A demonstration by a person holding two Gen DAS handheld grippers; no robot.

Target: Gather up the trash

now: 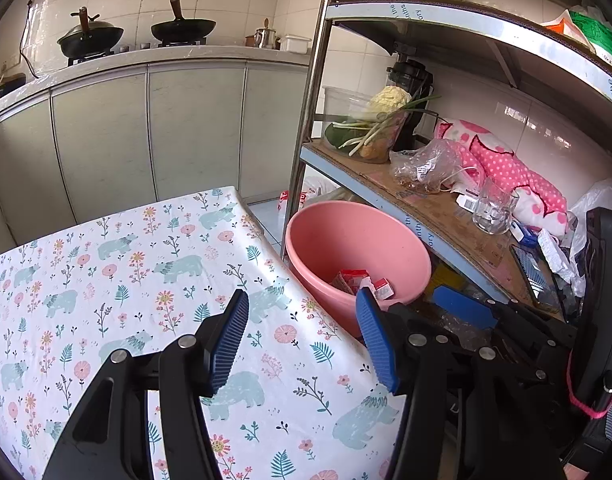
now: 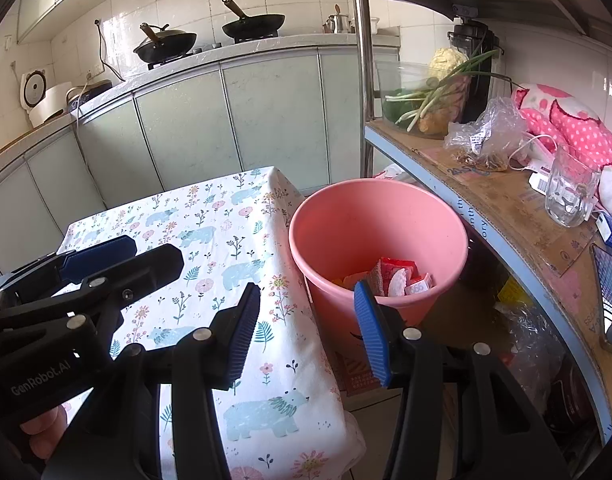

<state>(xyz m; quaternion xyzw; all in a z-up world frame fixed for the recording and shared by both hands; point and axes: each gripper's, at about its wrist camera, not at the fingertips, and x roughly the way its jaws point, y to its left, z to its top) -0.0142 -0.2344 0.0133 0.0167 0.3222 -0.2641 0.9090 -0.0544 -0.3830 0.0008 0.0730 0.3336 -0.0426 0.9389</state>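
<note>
Worktop [image 1: 117,264] shows no trash on its patterned cloth. Pink bucket [image 2: 346,216] stands on the floor against its right edge, red-and-white wrappers [image 2: 402,276] inside. Left gripper [image 1: 301,340] and right gripper [image 2: 312,328]: fingers apart, nothing held. Risk: a careless sweep near the bucket could tip it and spill the contents.

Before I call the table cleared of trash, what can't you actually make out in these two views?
- Pink bucket bottom: both views, hidden by its near rim and the top wrappers.
- Tablecloth near edge: both views, covered by the left gripper and right gripper.
- Floor under the shelf: right wrist view, dark and cluttered.
</note>
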